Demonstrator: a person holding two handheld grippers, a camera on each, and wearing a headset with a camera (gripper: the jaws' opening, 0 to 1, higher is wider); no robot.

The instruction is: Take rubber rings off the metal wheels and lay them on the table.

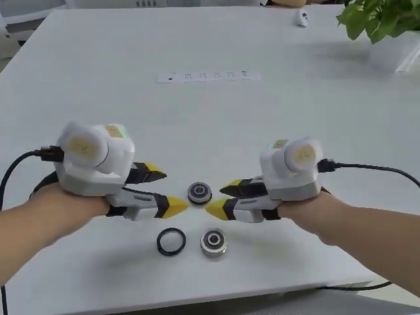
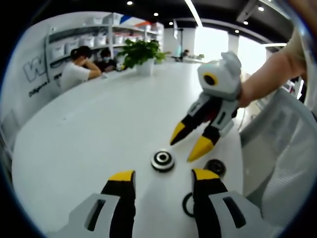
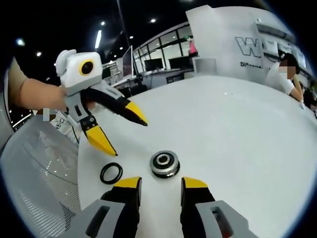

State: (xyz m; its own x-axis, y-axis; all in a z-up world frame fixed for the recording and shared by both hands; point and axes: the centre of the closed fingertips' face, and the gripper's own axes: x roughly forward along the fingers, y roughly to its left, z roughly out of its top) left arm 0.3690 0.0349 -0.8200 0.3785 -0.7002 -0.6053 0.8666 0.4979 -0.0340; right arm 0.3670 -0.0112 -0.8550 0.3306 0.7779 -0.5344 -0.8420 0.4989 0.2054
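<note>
Black rubber is seen around the far metal wheel, which is flanked by the left hand-held gripper and right hand-held gripper. Both are held open and empty, seemingly ready for stripping it. One rubber ring is laid on the worktop beside a stripped wheel.

Two wheels, one ring, two claws
</note>
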